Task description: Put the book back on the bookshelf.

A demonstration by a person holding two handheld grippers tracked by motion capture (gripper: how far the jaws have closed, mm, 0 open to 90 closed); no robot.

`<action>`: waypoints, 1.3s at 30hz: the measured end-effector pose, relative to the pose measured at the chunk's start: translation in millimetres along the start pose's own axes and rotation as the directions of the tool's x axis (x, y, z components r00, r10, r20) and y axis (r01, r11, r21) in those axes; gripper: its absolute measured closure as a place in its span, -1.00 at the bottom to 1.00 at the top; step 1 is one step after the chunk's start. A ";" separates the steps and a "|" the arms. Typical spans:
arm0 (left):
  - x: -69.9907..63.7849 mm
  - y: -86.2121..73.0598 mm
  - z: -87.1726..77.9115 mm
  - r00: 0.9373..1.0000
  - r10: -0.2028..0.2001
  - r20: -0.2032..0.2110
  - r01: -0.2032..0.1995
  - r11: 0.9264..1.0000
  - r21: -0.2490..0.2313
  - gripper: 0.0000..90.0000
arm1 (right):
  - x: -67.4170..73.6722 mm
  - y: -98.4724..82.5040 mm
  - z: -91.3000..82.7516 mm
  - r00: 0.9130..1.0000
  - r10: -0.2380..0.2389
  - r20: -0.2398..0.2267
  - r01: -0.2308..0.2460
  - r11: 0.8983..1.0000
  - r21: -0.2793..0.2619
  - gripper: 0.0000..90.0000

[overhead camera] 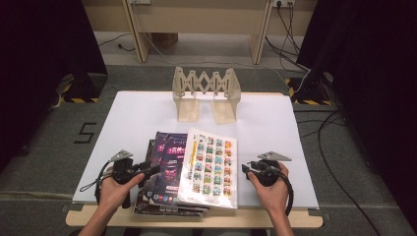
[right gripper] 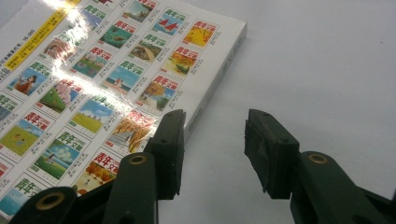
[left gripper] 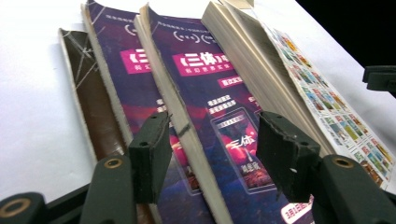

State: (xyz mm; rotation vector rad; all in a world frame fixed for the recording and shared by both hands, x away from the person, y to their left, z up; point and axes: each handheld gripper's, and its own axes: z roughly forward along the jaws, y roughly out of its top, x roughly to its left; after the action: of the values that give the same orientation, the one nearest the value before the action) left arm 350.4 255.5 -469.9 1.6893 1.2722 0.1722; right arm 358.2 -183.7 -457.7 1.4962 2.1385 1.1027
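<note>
A pile of books lies at the table's front middle. On top is a white book (overhead camera: 210, 167) (right gripper: 93, 84) with a grid of small colour pictures on its cover. Under it, fanned to the left, are two purple books (overhead camera: 167, 167) (left gripper: 210, 79) and a brown one (left gripper: 93, 102). My left gripper (overhead camera: 154, 169) (left gripper: 215, 128) stands open at the pile's left side, its jaws on either side of the upper purple book's page edge without pressing on it. My right gripper (overhead camera: 244, 169) (right gripper: 215, 123) stands open just right of the white book's corner, over bare table.
A wooden folding book rack (overhead camera: 205, 93) stands at the back middle of the white table (overhead camera: 137, 113). Bare tabletop lies between the rack and the pile and on both sides. The floor around holds cables and dark stands.
</note>
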 end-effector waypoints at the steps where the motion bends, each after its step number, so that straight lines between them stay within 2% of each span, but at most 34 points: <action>1: -1.2 1.1 1.1 1.000 0.001 0.009 -0.001 1.000 0.000 -0.03 | -0.4 1.2 -0.1 1.000 0.003 -0.003 -0.003 1.000 0.000 0.30; 5: -7.3 4.6 4.0 1.000 -0.006 0.027 0.006 1.000 0.016 -0.03 | -1.7 5.7 0.0 0.999 0.034 -0.022 -0.034 0.999 0.002 0.31; 8: -12.8 7.6 8.6 0.999 -0.011 0.052 0.010 0.999 0.030 -0.04 | -1.4 9.0 2.1 0.997 0.061 -0.041 -0.060 0.998 0.025 0.33; 9: -16.2 10.3 12.2 0.998 -0.012 0.064 0.009 0.999 0.046 -0.04 | -1.5 11.0 6.4 0.994 0.080 -0.073 -0.077 0.996 0.051 0.33; 11: -19.8 13.9 18.3 0.996 -0.022 0.086 0.018 0.998 0.053 -0.04 | -0.9 12.4 10.2 0.991 0.092 -0.095 -0.086 0.994 0.066 0.33; 13: -21.8 15.9 21.4 0.996 -0.024 0.090 0.019 0.998 0.060 -0.04 | -0.5 13.4 12.0 0.990 0.095 -0.101 -0.087 0.993 0.081 0.32; 16: -31.6 23.2 33.3 0.994 -0.013 0.110 0.004 0.997 0.082 -0.06 | 0.9 16.6 19.3 0.984 0.114 -0.135 -0.100 0.989 0.108 0.28; 21: -38.7 28.5 49.5 0.994 -0.014 0.108 0.001 0.993 0.115 -0.10 | 4.4 15.6 26.4 0.980 0.127 -0.156 -0.106 0.984 0.140 0.21; 26: -44.5 32.2 61.8 0.993 -0.030 0.117 0.014 0.991 0.134 -0.10 | 8.5 11.5 35.3 0.970 0.165 -0.178 -0.133 0.974 0.183 0.13; 27: -44.5 32.2 61.8 0.993 -0.030 0.117 0.014 0.991 0.134 -0.10 | 9.4 10.5 37.0 0.969 0.175 -0.173 -0.141 0.971 0.193 0.10; 29: -46.5 32.5 66.8 0.994 -0.024 0.110 0.009 0.990 0.143 -0.09 | 10.0 8.4 39.6 0.974 0.164 -0.158 -0.132 0.971 0.198 0.10; 31: -46.3 32.1 69.3 0.995 -0.022 0.101 0.006 0.989 0.150 -0.07 | 9.3 6.8 40.8 0.962 0.219 -0.163 -0.184 0.962 0.202 0.10; 34: -45.9 33.0 70.0 0.995 -0.023 0.097 0.008 0.988 0.153 -0.06 | 10.9 4.6 40.4 0.959 0.237 -0.154 -0.206 0.959 0.195 0.12; 37: -43.4 35.1 68.4 0.996 -0.020 0.082 0.007 0.989 0.151 -0.05 | 13.1 6.5 39.4 0.961 0.241 -0.138 -0.209 0.955 0.212 0.15; 39: -40.8 36.1 66.3 0.997 -0.020 0.071 0.009 0.989 0.150 -0.04 | 14.6 7.8 39.2 0.964 0.232 -0.130 -0.201 0.955 0.217 0.17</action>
State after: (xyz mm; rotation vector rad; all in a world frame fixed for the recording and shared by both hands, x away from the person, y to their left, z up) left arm 396.5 183.8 -460.0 1.7967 1.2694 0.0070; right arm 382.0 -153.1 -475.2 1.8306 2.2910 1.1339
